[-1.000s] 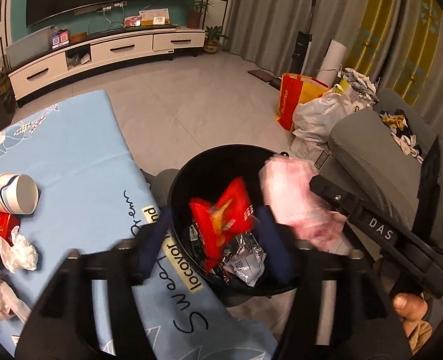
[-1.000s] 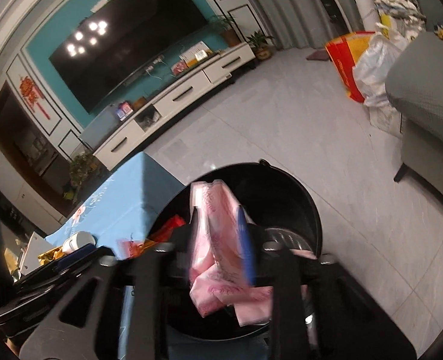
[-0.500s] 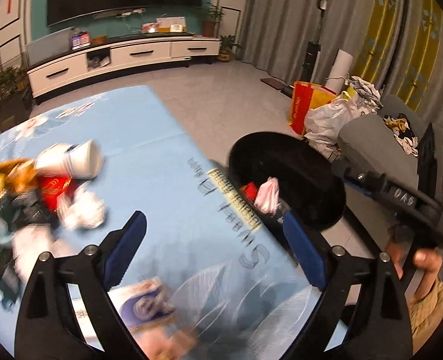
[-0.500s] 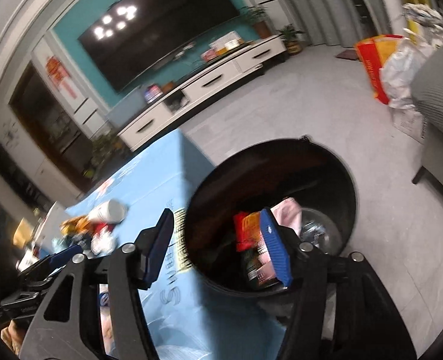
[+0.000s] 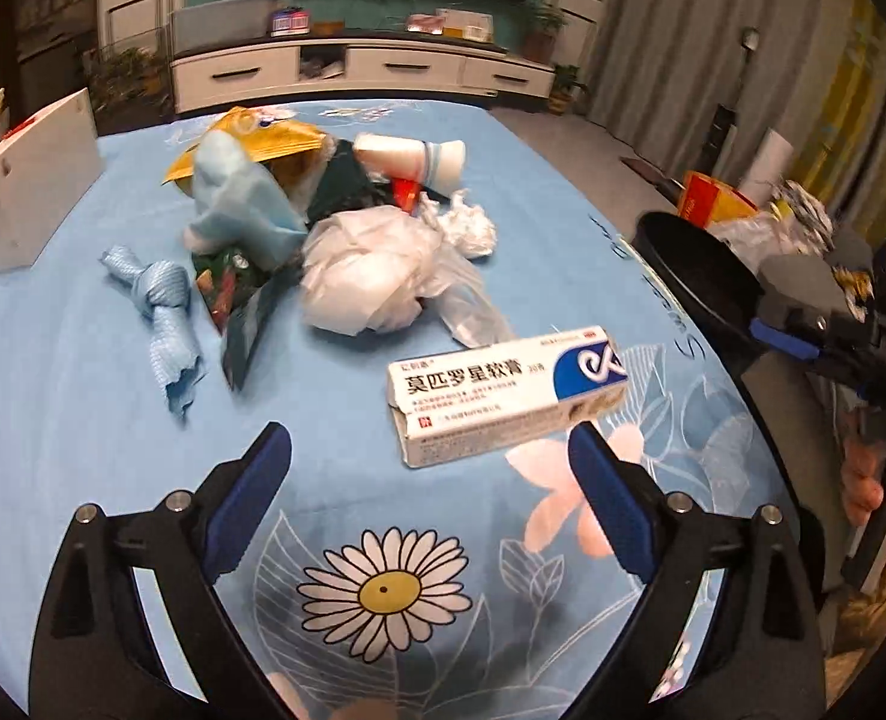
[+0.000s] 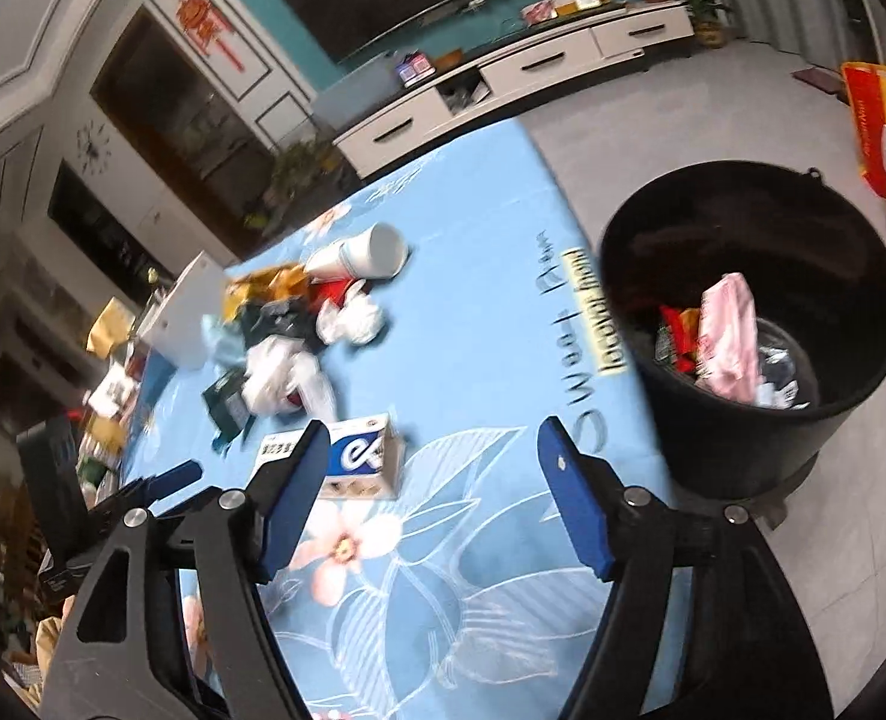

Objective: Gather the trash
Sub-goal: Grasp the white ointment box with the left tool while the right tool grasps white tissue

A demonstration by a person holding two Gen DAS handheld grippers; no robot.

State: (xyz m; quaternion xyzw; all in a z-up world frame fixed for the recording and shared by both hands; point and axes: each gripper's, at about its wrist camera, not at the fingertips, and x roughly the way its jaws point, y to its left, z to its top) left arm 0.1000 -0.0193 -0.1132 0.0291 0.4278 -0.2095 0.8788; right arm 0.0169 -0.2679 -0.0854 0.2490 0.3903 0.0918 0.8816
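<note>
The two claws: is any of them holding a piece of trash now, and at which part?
Nothing is held. The left claw stands open over the tablecloth, short of the white-and-blue box. The right claw is opening with nothing between its jaws.

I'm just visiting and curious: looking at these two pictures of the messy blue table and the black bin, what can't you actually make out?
- Round black plastic bin: left wrist view shows only its rim; the contents are hidden.
- Bin bottom: right wrist view, covered by pink plastic wrapper.
- Trash pile under crumpled white plastic bag: buried items unidentifiable.
- White-and-blue ointment box: right wrist view, partly behind a blue finger, print blurred.
</note>
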